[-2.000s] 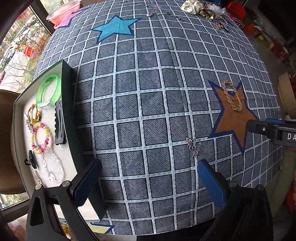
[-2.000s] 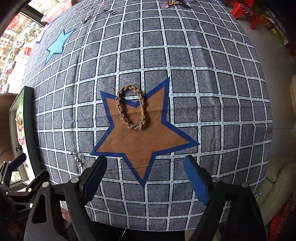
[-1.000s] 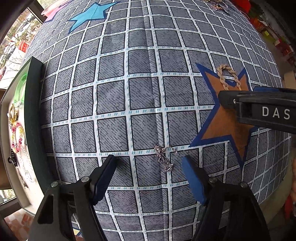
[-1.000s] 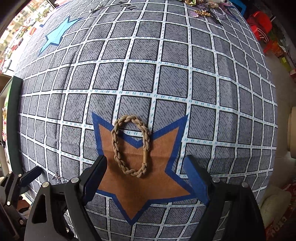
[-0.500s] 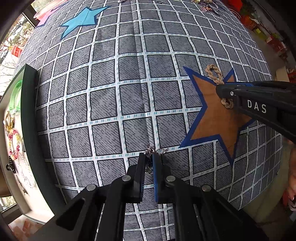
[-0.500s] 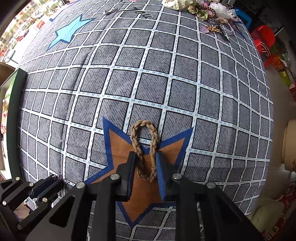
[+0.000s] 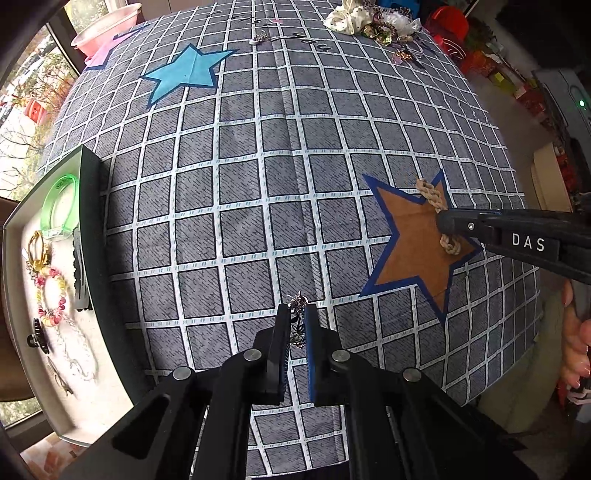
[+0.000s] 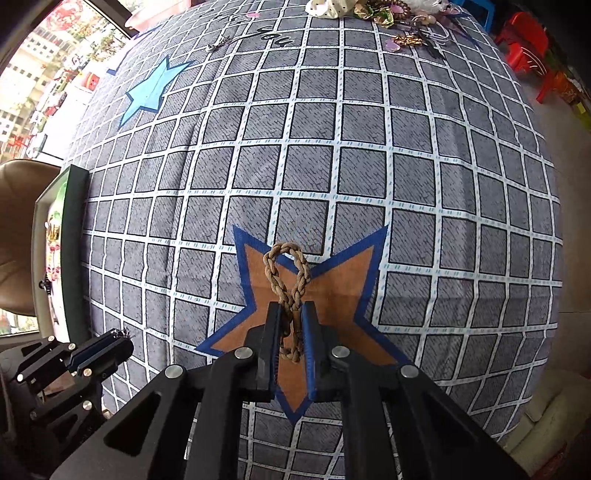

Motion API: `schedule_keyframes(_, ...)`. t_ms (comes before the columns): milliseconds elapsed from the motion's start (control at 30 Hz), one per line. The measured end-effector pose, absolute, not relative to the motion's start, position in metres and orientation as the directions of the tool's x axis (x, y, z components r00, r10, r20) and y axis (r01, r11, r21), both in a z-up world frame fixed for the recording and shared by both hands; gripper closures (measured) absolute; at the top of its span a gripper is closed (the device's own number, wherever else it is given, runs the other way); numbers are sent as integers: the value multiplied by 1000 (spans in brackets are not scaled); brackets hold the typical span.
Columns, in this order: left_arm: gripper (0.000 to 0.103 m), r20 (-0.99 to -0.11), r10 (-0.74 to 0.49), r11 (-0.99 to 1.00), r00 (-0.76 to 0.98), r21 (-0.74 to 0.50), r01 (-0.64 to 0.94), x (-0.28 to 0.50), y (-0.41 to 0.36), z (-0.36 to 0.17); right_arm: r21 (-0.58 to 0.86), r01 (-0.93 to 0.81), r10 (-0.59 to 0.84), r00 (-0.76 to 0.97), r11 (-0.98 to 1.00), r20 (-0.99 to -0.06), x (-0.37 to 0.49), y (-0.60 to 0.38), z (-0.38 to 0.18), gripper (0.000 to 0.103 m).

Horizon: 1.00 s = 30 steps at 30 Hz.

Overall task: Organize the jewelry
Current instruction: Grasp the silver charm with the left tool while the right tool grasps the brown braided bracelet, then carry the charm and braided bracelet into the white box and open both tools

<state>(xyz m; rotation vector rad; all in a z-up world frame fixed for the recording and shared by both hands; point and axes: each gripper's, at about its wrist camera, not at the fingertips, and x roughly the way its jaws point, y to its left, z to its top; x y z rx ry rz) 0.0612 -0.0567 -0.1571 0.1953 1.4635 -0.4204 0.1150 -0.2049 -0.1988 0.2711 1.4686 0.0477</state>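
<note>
My left gripper [image 7: 296, 314] is shut on a small silver chain piece [image 7: 297, 301] and holds it just above the checked cloth. My right gripper [image 8: 290, 312] is shut on a braided tan rope bracelet [image 8: 280, 264], squeezed narrow, over the brown star [image 8: 332, 280]. In the left wrist view the right gripper [image 7: 448, 221] pinches the bracelet [image 7: 430, 194] on the star. The jewelry tray [image 7: 22, 295] stands at the table's left edge and holds a green bangle [image 7: 59, 206], a beaded bracelet [image 7: 51, 295] and a dark hair clip [image 7: 79, 269].
A heap of loose jewelry and a white fabric flower [image 7: 349, 20] lies at the far edge. A light blue star [image 7: 184, 72] is at the far left. A pink bowl [image 7: 105, 26] stands beyond it. A brown chair [image 8: 18, 240] is beside the tray.
Both grippers came down open around their pieces, then closed on them. Since half a second ago both have lifted and drawn back a little with the pieces held.
</note>
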Motion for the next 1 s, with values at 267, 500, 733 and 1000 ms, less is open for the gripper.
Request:
schedule_keyframes(267,88,-981,-170,920,88,-126,370,52,-16,-138,258,190,241,109,947,-964,80,-226,-179,91)
schedule_keyframes(500,88,-977,-170,936,128,-120,331,50,20,-121,262,174,245,113,949,-963,63,-214,-158,91)
schedule_keyframes(733,88,-971,-171,952,166,-119,281,48,48,-112,264,104,252,119,959,-960,69,-176,-142,91)
schedule_keyframes(1000,88,-967,-165,971,193,-124,205,43,94,-108,266,-6,265,115,964,-957,79,-125,-127,91)
